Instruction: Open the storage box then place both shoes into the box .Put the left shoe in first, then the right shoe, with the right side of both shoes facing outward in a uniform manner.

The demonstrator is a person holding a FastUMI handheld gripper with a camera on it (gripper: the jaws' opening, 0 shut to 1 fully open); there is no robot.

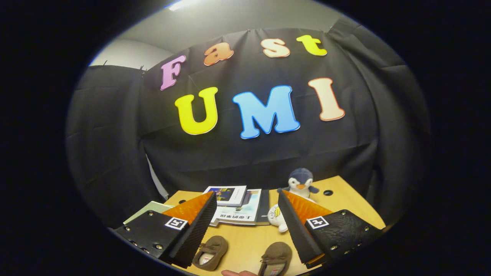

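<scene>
Brown suede-like material covers both small shoes, which lie on the worktop [245,241] in the gap between the gripper's [245,197] fingers, close below it. One shoe [210,252] sits next to the left finger, its opening showing a pale lining with a small tag inside. The other shoe [276,259] lies nearer the right finger and shows a thin lace bow across its top and a light insole. The two shoes are apart from each other, both with toes pointing away from the gripper. A fingertip [238,273] of a person shows between them at the near edge.

The gripper's fingers are spread wide and hold nothing.

Light wood forms the worktop, with a dark round hole [328,192] far off beyond the right finger. Just ahead of the fingers lies a stack of books [239,209], and a penguin plush toy [300,184] stands beyond the right fingertip, with a small white toy [277,218] beside that finger. Black cloth [115,153] hangs behind as the booth's wall, with a pale ceiling above.
</scene>
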